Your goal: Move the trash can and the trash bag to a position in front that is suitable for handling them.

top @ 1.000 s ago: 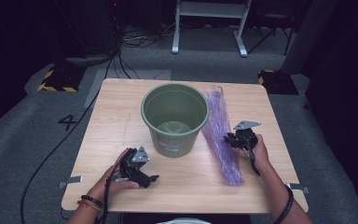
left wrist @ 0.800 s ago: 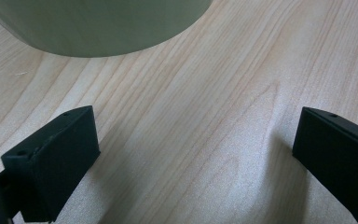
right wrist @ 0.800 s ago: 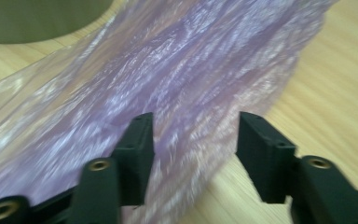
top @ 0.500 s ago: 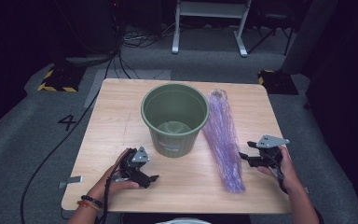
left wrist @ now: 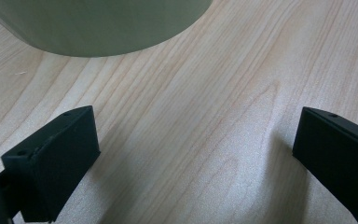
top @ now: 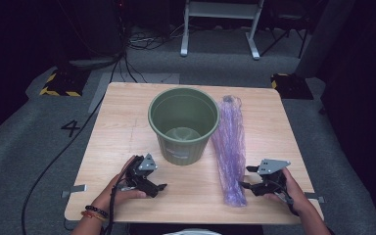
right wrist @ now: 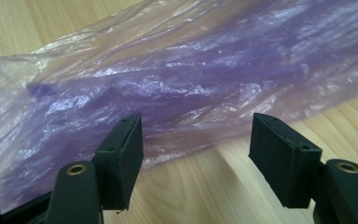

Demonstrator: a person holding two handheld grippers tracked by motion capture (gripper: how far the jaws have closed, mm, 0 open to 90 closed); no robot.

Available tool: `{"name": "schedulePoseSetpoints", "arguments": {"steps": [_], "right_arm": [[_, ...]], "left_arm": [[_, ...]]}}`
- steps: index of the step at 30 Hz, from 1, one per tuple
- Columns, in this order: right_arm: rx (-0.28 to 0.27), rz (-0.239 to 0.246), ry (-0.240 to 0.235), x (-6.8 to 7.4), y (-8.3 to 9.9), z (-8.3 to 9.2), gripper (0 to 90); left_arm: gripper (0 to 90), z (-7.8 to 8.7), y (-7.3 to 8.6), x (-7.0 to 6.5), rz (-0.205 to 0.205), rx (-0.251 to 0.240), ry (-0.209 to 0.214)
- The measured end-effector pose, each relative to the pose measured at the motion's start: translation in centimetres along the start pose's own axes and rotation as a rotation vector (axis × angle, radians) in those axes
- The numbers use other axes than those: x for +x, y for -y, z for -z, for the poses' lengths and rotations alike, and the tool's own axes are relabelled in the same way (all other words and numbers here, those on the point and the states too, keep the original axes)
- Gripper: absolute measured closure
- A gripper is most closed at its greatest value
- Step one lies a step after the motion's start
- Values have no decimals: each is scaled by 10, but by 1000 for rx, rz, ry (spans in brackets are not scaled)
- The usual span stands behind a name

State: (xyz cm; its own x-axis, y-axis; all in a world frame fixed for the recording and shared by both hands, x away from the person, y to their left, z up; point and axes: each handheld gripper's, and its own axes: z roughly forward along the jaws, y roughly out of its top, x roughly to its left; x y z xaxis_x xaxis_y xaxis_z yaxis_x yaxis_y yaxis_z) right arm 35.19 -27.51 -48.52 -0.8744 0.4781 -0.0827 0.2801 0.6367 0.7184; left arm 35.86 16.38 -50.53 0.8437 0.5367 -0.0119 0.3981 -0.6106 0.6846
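A long purple plastic bag (top: 230, 142) lies stretched on the wooden table (top: 127, 112), just right of an upright green bucket (top: 183, 122). My right gripper (top: 245, 177) sits by the bag's near end, pointing at it. Its jaws have just been opening and stand apart with nothing between them. In the right gripper view the crinkled bag (right wrist: 191, 79) lies just beyond the right gripper (right wrist: 196, 154). My left gripper (top: 160, 188) rests open on the table in front of the bucket. The left gripper view shows the left gripper (left wrist: 196, 158) over bare wood below the bucket (left wrist: 98, 23).
The table's near edge runs just behind both hands. A black cable (top: 54, 161) trails off the left side onto the grey floor. A white metal stand (top: 220, 29) is beyond the far edge.
The right gripper let go of the bag's middle, opened, and drew back toward the near right, ending by the bag's near end. The left gripper has stayed put.
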Motion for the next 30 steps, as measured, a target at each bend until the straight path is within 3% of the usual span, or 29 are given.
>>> {"name": "schedulePoseSetpoints", "arguments": {"steps": [9,16,24,30], "right_arm": [[-23,58,-38,24,-21,-23,330],[-52,94,6,33,-38,-35,258],[-129,78,32,31,-50,-21,236],[-164,28,111,18,-56,-10,234]], "left_arm": [[0,0,0,0,3,0,-3],[0,0,0,0,4,0,-3],[0,0,0,0,5,0,-3],[0,0,0,0,5,0,-3]]}}
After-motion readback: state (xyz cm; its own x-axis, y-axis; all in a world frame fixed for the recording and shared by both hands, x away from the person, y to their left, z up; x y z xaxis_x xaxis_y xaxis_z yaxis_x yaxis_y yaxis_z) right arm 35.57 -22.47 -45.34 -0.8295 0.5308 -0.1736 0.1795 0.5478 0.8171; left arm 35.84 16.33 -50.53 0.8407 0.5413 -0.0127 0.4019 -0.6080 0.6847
